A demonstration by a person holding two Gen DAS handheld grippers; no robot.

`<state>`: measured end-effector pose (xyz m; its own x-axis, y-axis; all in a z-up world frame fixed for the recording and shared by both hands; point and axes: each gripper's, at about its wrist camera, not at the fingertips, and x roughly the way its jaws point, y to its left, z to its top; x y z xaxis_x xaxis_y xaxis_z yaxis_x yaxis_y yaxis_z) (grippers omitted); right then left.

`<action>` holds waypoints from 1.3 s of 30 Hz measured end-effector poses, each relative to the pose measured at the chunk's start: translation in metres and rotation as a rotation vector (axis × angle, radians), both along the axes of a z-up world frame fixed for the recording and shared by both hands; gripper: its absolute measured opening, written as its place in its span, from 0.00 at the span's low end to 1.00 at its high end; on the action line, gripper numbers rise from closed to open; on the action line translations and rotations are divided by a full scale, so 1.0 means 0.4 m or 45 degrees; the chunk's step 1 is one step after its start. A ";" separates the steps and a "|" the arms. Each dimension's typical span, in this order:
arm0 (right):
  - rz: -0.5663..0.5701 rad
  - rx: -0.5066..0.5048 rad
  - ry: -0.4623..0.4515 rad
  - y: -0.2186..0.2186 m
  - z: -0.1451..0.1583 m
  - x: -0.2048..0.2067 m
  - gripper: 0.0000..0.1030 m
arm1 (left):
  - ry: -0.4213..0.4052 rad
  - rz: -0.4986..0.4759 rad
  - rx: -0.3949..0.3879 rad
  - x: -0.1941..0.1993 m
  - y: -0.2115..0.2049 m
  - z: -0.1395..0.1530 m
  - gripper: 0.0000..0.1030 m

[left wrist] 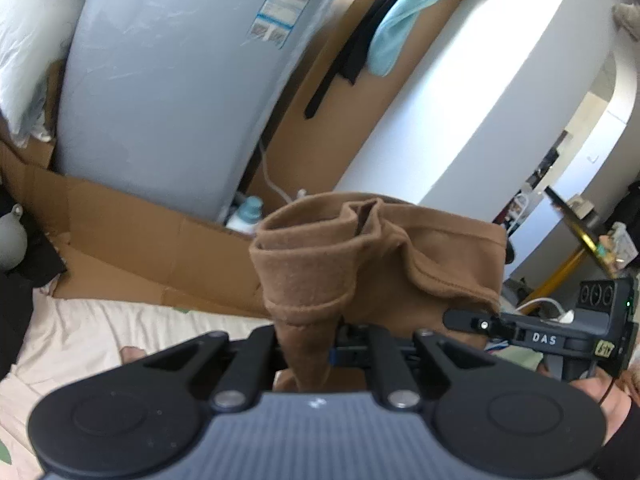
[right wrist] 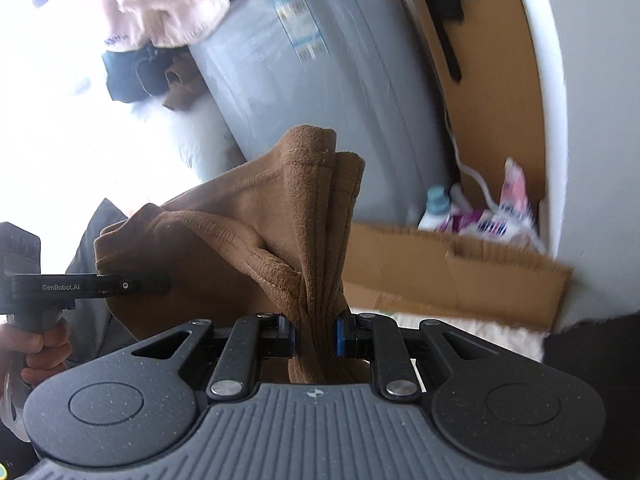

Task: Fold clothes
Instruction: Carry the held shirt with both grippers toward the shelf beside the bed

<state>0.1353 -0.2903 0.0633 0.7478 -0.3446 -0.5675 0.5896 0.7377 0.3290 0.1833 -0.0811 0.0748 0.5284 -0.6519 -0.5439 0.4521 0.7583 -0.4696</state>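
Note:
A brown knit garment (left wrist: 320,264) hangs in the air between both grippers. My left gripper (left wrist: 306,350) is shut on one bunched hemmed edge of it, the cloth rising in a cone above the jaws. My right gripper (right wrist: 316,334) is shut on another gathered edge of the same brown garment (right wrist: 256,232), pinched between its blue pads. In the left wrist view the right gripper (left wrist: 472,322) reaches in from the right with its tip at the cloth. In the right wrist view the left gripper (right wrist: 132,285) comes in from the left, held by a hand (right wrist: 40,344).
A grey plastic-wrapped mattress (left wrist: 172,80) leans behind flattened cardboard (left wrist: 132,236). Pale bedding (left wrist: 100,336) lies below. A teal towel (left wrist: 408,12) and dark strap hang on the brown board. Bottles and packets (right wrist: 476,212) sit in the corner. Piled clothes (right wrist: 160,20) lie up left.

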 end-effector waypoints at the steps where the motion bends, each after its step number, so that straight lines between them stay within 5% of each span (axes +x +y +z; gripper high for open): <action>1: -0.004 -0.015 -0.001 0.003 0.020 -0.009 0.16 | -0.011 -0.010 -0.003 -0.008 -0.010 0.017 0.08; 13: -0.077 -0.140 -0.004 0.011 0.241 -0.179 0.16 | -0.092 -0.164 -0.064 -0.070 -0.169 0.178 0.07; 20: -0.151 -0.195 0.041 0.017 0.303 -0.318 0.16 | -0.115 -0.283 -0.117 -0.111 -0.285 0.195 0.08; 28: -0.259 -0.177 0.085 0.028 0.276 -0.498 0.16 | -0.099 -0.451 -0.140 -0.137 -0.430 0.120 0.08; 39: -0.423 -0.064 0.170 0.006 0.100 -0.680 0.16 | -0.001 -0.660 -0.114 -0.136 -0.601 -0.089 0.08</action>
